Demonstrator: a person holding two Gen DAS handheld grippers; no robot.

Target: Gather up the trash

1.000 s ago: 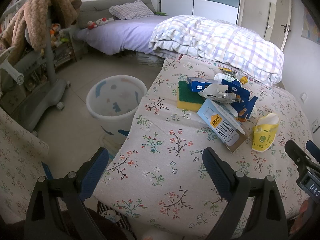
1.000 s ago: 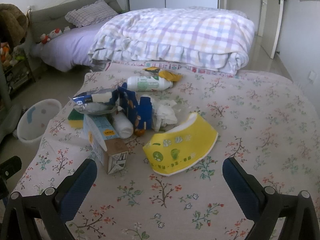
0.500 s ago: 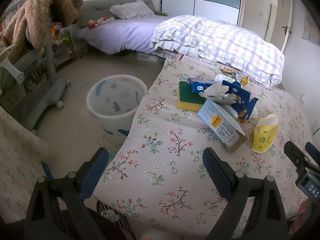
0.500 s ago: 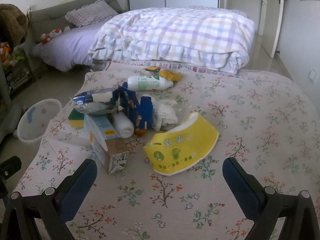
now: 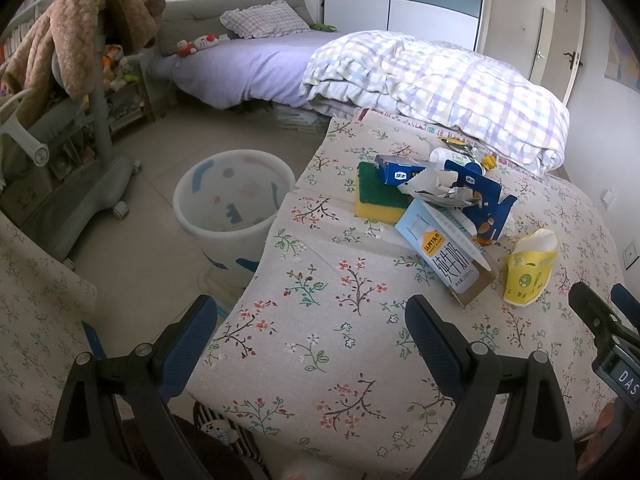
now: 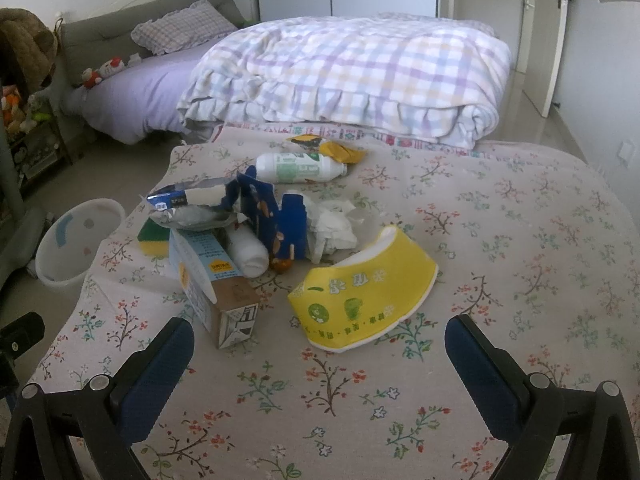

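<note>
A pile of trash lies on the floral-cloth table (image 6: 520,248): a squashed yellow paper bowl (image 6: 360,300) (image 5: 530,266), a milk carton (image 6: 212,280) (image 5: 448,256), a torn blue snack box (image 6: 276,220) (image 5: 476,192), a white bottle (image 6: 300,167), crumpled tissue (image 6: 332,228) and a green-yellow sponge (image 5: 378,196). A white bin (image 5: 234,208) (image 6: 76,236) stands on the floor left of the table. My left gripper (image 5: 312,328) is open and empty over the table's near left corner. My right gripper (image 6: 320,356) is open and empty, just short of the yellow bowl.
A bed with a checked quilt (image 6: 352,76) lies behind the table. A grey stand draped with a brown blanket (image 5: 80,40) is at the far left. A door (image 6: 556,32) is at the right.
Both views have barely shifted. The grippers stay open and nothing on the table has moved.
</note>
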